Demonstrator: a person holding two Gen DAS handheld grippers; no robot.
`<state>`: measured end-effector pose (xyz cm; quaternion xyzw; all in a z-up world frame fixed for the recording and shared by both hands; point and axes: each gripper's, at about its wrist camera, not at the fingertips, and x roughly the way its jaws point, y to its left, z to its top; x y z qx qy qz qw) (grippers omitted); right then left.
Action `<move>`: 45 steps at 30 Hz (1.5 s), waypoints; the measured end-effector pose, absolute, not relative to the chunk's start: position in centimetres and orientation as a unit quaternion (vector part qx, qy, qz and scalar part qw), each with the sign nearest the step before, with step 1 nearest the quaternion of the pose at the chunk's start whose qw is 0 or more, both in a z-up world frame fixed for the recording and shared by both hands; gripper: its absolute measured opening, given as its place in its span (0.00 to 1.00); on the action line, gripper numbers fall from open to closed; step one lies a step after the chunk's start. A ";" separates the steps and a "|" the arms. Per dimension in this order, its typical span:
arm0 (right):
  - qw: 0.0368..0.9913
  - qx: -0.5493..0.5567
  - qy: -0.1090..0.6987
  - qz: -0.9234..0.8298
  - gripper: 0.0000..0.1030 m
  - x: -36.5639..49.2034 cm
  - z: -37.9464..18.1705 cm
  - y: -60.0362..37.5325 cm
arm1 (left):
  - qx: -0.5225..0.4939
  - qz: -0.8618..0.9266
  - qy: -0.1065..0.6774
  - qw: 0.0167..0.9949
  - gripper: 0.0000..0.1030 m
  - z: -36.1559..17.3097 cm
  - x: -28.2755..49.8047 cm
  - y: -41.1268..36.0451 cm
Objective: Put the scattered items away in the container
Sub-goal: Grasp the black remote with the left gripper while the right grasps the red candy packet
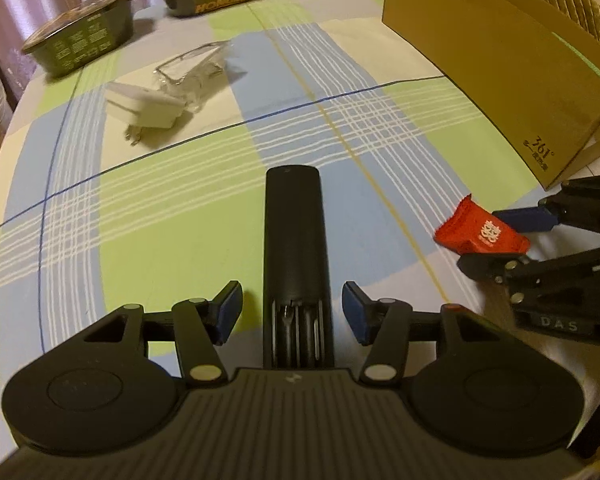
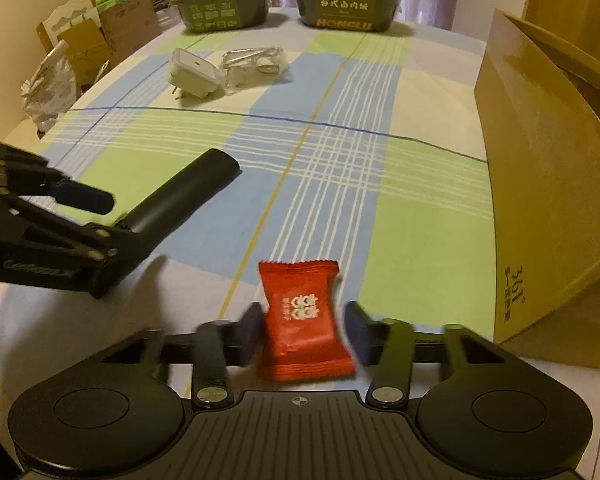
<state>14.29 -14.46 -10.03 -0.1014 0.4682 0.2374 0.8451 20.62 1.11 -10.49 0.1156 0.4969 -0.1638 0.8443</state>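
Remote (image 1: 296,256) lies lengthwise between the left claw's (image 1: 292,312) spread pads; right claw (image 2: 305,332), also apart, straddles the sachet (image 2: 304,324) nearer the box (image 2: 540,200).

The remote (image 1: 296,248) looks like matt black plastic, smooth. To its right, the red sachet (image 2: 304,324) is slightly shiny foil-like wrap with crimped ends. Under the remote, the checked tablecloth (image 1: 172,208) is matt cloth. The cardboard box (image 1: 500,80) beyond is plain matt brown.
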 end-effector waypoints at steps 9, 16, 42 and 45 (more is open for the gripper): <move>0.845 -0.084 0.471 0.239 0.33 14.6 -10.0 -14.7 | 0.136 -0.181 0.505 0.833 0.36 -11.1 21.7 0.2; 0.845 -0.071 0.474 0.238 0.33 14.7 -9.9 -14.9 | 0.127 -0.172 0.509 0.834 0.32 -10.6 20.9 0.8; 0.845 -0.065 0.474 0.238 0.33 14.8 -9.7 -14.9 | 0.119 -0.176 0.521 0.827 0.32 -10.9 21.1 0.9; 0.846 -0.062 0.474 0.237 0.33 14.9 -9.6 -15.0 | 0.122 -0.176 0.519 0.827 0.32 -10.6 20.8 0.9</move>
